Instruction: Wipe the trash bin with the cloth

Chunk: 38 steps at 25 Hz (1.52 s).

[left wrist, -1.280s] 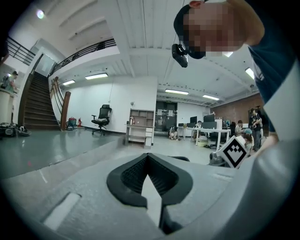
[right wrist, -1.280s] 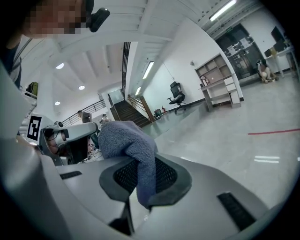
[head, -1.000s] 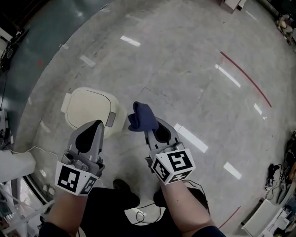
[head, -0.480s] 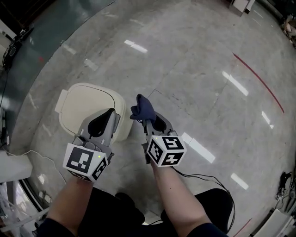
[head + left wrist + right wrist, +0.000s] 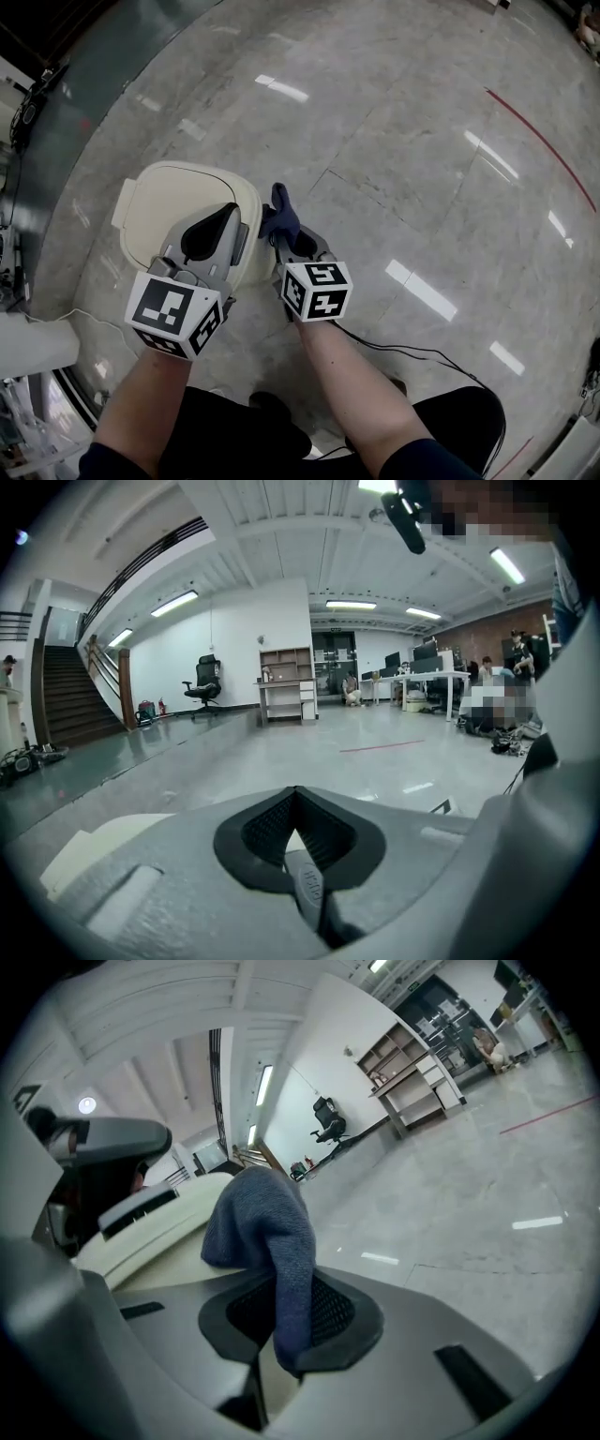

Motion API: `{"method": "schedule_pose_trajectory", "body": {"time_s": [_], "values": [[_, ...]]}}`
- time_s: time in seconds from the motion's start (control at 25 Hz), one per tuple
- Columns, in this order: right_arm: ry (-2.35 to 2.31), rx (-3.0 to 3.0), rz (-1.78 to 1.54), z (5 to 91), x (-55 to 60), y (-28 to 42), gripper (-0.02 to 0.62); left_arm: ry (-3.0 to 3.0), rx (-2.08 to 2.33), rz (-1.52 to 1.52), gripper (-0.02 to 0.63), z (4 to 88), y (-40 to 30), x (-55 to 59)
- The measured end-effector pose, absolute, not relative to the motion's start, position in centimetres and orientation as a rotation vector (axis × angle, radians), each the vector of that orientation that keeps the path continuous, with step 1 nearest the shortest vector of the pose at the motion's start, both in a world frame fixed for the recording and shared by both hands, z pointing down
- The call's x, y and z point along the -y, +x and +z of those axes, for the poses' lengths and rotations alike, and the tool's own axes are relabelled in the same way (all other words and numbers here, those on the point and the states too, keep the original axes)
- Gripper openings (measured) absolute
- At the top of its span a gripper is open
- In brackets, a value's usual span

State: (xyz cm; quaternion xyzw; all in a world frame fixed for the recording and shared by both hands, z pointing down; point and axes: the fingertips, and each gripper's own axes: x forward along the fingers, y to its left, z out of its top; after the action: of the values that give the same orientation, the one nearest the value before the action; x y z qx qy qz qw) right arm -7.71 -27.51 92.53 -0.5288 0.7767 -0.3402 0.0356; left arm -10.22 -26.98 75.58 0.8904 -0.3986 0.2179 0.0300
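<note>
Dark blue knit cloth point(image 5: 267, 1232), pinched in the clenched right gripper point(image 5: 279, 236), bunched end poking past the tips, just beside the right edge of the cream bin point(image 5: 169, 202) on the floor point(image 5: 422, 141); touching or not, cannot tell. Left gripper point(image 5: 230, 210) closed on nothing, above the bin's top. Likely soft, light, floppy: best gripped by a thick fold. Bin probably light and smooth, apt to slide when rubbed; worth steadying at the rim.

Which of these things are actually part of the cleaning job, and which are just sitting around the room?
Part of the job:
- cream trash bin
- blue cloth, clamped in the right gripper
- left gripper, shut and empty, by the bin

Just lying about:
- office chair
- shelf desk
- red floor line
</note>
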Motion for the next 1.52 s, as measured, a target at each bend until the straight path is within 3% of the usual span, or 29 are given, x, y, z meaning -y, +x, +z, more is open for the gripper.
{"method": "schedule_pose_trajectory", "body": {"time_s": [0.76, 1.52], "values": [[-1.621, -2.719, -1.406, 113.1, 24.6, -12.2, 0.052, 2.827, 1.196, 0.633, -0.003, 75.2, -10.2, 26.2], [-1.431, -2.713, -0.895, 89.1, 22.3, -12.1, 0.051, 2.847, 1.156, 0.464, -0.003, 74.2, -11.2, 25.4]]}}
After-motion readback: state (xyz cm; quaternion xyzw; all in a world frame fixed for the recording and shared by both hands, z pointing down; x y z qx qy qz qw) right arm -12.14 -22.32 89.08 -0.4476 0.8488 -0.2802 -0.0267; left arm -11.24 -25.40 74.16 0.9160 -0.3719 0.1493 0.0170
